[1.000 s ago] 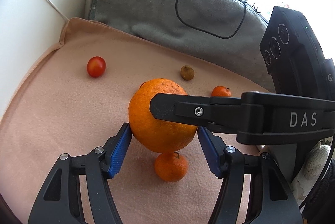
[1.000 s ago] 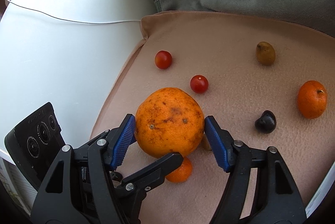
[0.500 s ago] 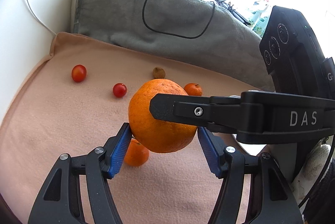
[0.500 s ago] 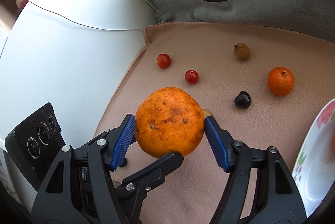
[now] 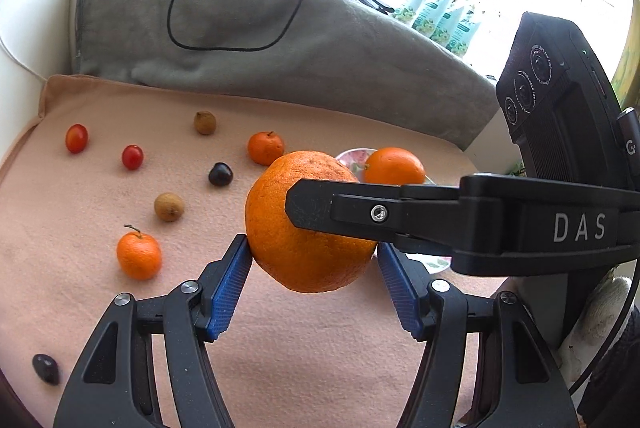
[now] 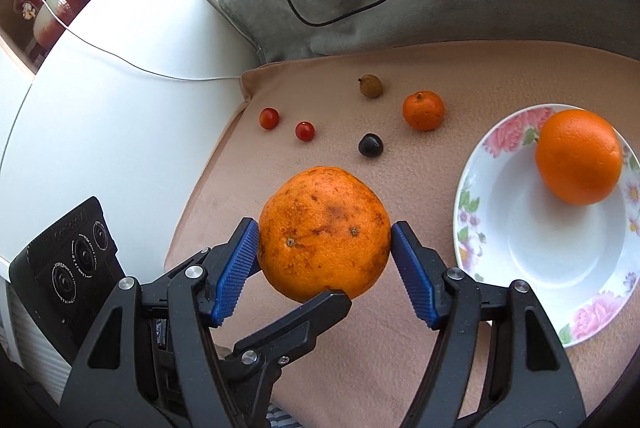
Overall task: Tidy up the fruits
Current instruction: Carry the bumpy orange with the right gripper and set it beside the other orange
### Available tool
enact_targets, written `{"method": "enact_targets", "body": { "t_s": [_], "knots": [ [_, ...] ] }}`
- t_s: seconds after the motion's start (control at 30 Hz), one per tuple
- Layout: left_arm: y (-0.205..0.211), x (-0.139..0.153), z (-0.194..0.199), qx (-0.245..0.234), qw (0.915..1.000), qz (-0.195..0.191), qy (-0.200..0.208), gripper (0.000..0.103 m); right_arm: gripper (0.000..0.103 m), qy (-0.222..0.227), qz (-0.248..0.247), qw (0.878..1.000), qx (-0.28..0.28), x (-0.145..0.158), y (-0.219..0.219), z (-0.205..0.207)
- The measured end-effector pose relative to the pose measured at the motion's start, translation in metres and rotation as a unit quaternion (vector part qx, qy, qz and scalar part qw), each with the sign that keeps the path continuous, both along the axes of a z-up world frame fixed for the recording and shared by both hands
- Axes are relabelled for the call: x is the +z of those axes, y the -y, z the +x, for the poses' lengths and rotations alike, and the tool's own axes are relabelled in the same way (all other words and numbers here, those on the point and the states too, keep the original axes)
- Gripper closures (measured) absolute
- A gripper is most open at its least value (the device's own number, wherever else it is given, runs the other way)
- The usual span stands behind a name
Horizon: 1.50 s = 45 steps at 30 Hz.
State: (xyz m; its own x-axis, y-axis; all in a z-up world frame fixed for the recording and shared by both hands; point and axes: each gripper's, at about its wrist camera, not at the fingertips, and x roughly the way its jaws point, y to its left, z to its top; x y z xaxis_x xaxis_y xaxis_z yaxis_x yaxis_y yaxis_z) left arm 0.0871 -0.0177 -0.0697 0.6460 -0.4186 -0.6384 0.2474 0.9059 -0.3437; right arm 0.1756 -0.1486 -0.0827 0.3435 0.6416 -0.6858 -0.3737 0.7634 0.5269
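Both the left tongs [image 5: 314,260] and right tongs [image 6: 324,248] stay clamped on the big orange [image 6: 324,234], now lifted higher; a plate [image 6: 520,268] has appeared right of them.

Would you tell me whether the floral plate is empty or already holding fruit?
Holding fruit: one orange sits in the floral plate near its far rim.

An orange [image 6: 578,156] lies in the plate [image 6: 520,260], small fruits [image 6: 370,144] leftward.
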Motion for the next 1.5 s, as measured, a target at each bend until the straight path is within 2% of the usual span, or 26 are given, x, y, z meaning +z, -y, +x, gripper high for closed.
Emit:
{"method": "enact_targets", "body": {
  "t_s": [0.23,0.7,1.33,1.5],
  "knots": [
    [0.032,0.000,-0.007,-0.035,0.9994,-0.006,0.001,0.038,0.032,0.010,-0.008,0.999,-0.031,0.000,0.035,-0.021],
    [0.084,-0.010,0.000,-0.093,0.9956,0.002,-0.014,0.038,0.032,-0.008,0.001,0.996,-0.085,-0.014,0.097,-0.033],
    [0.102,-0.022,0.013,-0.105,0.9941,0.005,-0.028,0.038,0.032,-0.024,0.000,0.995,-0.099,-0.022,0.115,-0.027],
    [0.105,-0.023,0.017,-0.105,0.9941,0.008,-0.029,0.038,0.032,-0.013,-0.004,0.995,-0.103,-0.018,0.118,-0.027]
  ]
}}
